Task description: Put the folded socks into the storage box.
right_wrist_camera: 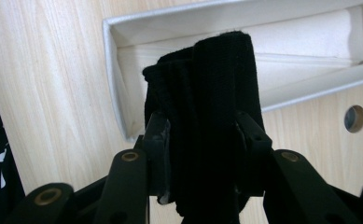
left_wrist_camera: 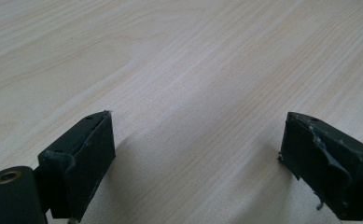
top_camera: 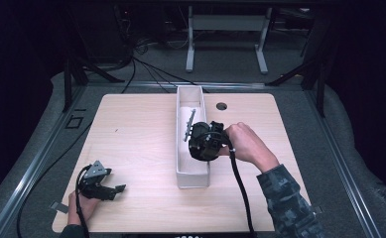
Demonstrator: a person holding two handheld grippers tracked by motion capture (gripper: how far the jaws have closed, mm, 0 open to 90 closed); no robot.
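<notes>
My right gripper (top_camera: 201, 144) hangs over the near half of a long white box (top_camera: 190, 91) in the middle of the table. In the right gripper view its jaws (right_wrist_camera: 202, 135) are shut on a black rolled piece of ribbed fabric (right_wrist_camera: 202, 84), which stands up between the pads above the box's end wall (right_wrist_camera: 111, 70). A grey toothed metal bar (top_camera: 188, 125) lies inside the box, farther back. My left gripper (top_camera: 112, 190) rests at the table's near left corner. Its jaws (left_wrist_camera: 195, 158) stand wide open over bare wood.
The light wooden table (top_camera: 131, 148) has a round cable hole (top_camera: 222, 106) just right of the box, the same hole (right_wrist_camera: 355, 118) in the right gripper view. Cables trail from both grippers off the near edge. A desk frame (top_camera: 227, 39) stands on the floor behind.
</notes>
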